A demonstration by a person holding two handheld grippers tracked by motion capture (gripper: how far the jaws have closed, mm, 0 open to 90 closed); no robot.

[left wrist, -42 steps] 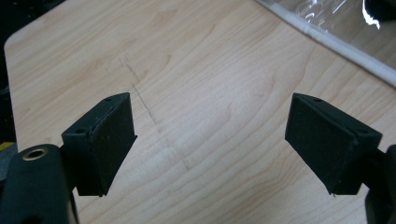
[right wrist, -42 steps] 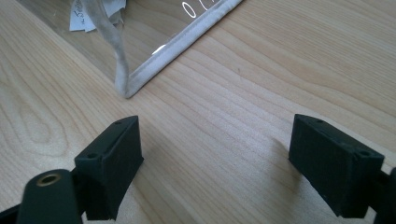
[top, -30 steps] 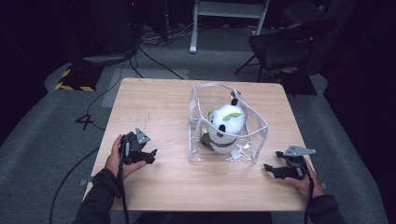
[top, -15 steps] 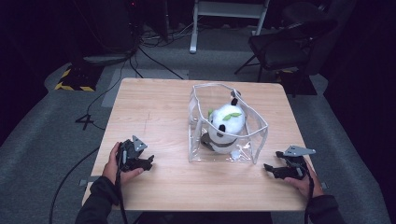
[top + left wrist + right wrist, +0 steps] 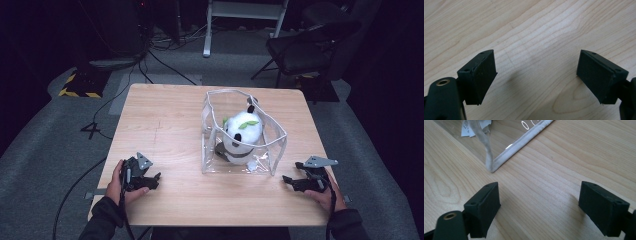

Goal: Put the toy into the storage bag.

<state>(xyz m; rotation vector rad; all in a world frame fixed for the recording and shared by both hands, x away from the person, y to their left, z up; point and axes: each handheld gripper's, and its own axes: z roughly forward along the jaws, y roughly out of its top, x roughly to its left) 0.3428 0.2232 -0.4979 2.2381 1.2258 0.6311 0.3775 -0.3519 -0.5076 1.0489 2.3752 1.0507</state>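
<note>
A clear plastic bag (image 5: pixel 215 125) with white piping stands upright in the middle of the wooden table (image 5: pixel 165 120). Inside it sits a white and black panda plush (image 5: pixel 241 135) with green leaves on its head. My left gripper (image 5: pixel 156 180) rests low at the near left of the table, open, with bare wood between its jaws (image 5: pixel 536 75). At the near right, my right gripper (image 5: pixel 286 180) is open too, pointing toward the bag's near corner (image 5: pixel 491 167), which lies just beyond its fingertips and apart from them.
A black chair (image 5: pixel 305 47) and a white stand leg (image 5: pixel 206 30) are on the grey floor behind the table. Cables (image 5: pixel 165 60) run across the floor at the back left. A yellow-black striped marker (image 5: pixel 75 92) lies left of the table.
My left gripper has moved down and toward the near edge of the table, its jaws still apart. The right gripper, bag and panda have stayed where they were.
</note>
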